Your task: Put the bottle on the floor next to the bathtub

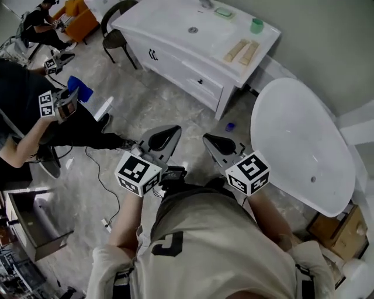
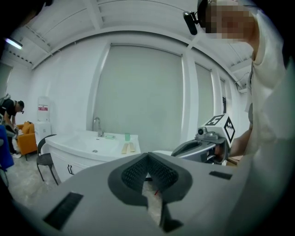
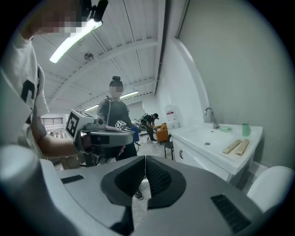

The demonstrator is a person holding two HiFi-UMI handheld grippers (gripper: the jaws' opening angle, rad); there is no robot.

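**Both grippers clenched and empty, a small blue thing on the floor by the tub**

From here, the only thing that could be the bottle is a small blue thing (image 1: 230,126). It is too small for me to be sure. It stands on the grey floor in the gap between the white vanity (image 1: 175,55) and the white bathtub (image 1: 304,146), just beside the tub's rounded end and well apart from both grippers.

The person holds both tools out in front of the chest, side by side and pointing toward that gap. The left gripper (image 1: 171,131) has its jaws pressed together with nothing between the ribbed pads, as its own view shows (image 2: 147,159). The right gripper (image 1: 208,139) is the same, clamped on itself and carrying nothing (image 3: 145,159).

On the vanity top sit a green cup (image 1: 256,25), two pale wooden pieces (image 1: 242,51) lying side by side, and a green soap dish (image 1: 223,11) near the tap. A dark chair (image 1: 114,32) stands at the vanity's far end. At the left another person in dark clothes (image 1: 23,99) holds a similar marker-cubed tool. A cardboard box (image 1: 339,230) lies beyond the tub's near end.
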